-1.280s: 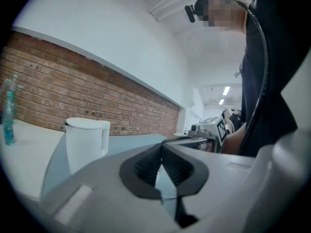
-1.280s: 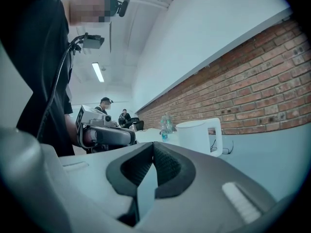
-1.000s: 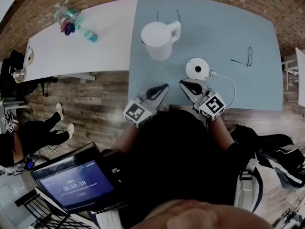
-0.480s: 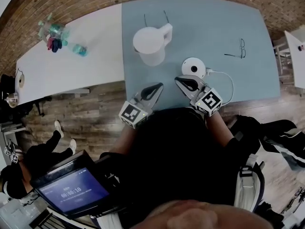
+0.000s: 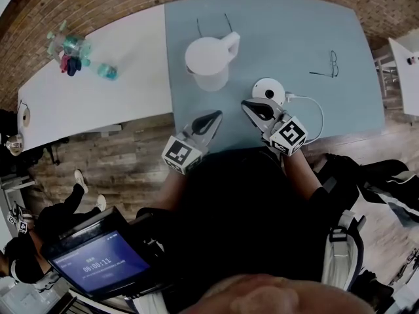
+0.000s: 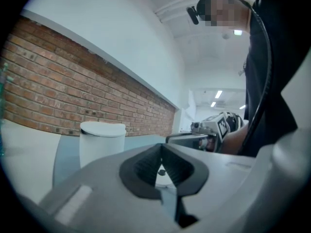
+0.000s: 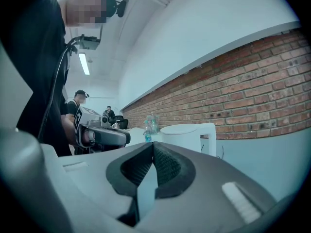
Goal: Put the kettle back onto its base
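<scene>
Two grippers are held level and side by side at the near edge of the blue table (image 5: 294, 25). The left gripper (image 5: 215, 115) and the right gripper (image 5: 248, 103) are each shown with jaws pressed together and nothing pinched between them. No grasp has yet been made, so the posture is judged to be an approach. Just beyond the right gripper the round white base (image 5: 269, 89) is left bare, with its cable (image 5: 316, 106) looped off to the right. The white kettle (image 5: 208, 61) is stood apart from the base, farther back and to the left, with its handle turned rightward, where it could be taken once jaws are spread. Its lid is shut, so any water inside cannot be seen. Several bottles (image 5: 71, 47) are grouped on the adjoining white table (image 5: 118, 97).
</scene>
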A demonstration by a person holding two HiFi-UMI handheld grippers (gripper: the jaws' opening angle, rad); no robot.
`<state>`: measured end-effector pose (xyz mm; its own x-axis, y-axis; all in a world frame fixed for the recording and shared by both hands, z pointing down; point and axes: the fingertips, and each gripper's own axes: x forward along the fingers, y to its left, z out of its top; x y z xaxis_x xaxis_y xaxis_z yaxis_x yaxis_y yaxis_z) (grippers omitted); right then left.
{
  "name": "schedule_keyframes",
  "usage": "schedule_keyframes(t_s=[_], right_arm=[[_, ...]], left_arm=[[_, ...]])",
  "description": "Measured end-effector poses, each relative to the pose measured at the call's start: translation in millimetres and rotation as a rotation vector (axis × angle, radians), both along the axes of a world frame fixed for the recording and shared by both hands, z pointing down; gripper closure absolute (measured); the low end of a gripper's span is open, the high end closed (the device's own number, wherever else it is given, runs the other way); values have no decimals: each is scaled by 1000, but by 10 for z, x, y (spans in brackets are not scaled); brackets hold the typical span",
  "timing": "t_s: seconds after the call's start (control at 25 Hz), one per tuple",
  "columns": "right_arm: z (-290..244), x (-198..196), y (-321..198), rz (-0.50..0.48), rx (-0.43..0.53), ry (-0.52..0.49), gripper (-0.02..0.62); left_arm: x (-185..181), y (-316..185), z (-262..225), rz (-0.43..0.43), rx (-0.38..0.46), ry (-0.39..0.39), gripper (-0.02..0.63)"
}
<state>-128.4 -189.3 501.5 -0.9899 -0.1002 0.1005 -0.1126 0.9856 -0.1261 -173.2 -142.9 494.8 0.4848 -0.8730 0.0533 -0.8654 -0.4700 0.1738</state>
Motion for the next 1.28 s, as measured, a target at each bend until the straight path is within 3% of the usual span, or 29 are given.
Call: schedule_keyframes(t_s=[0.56,1.04,1.28], right_arm=[[31,-189,-199,82,94,93,591],[190,-251,-620,146,65,130,589],[335,-354,-814,155,67,177,504]], left_arm=[[-168,-39,-31,-3,16,20,607],[-211,-68,-10,-10,3,28,607],[-263,-6,41,-28,-10,27,607]])
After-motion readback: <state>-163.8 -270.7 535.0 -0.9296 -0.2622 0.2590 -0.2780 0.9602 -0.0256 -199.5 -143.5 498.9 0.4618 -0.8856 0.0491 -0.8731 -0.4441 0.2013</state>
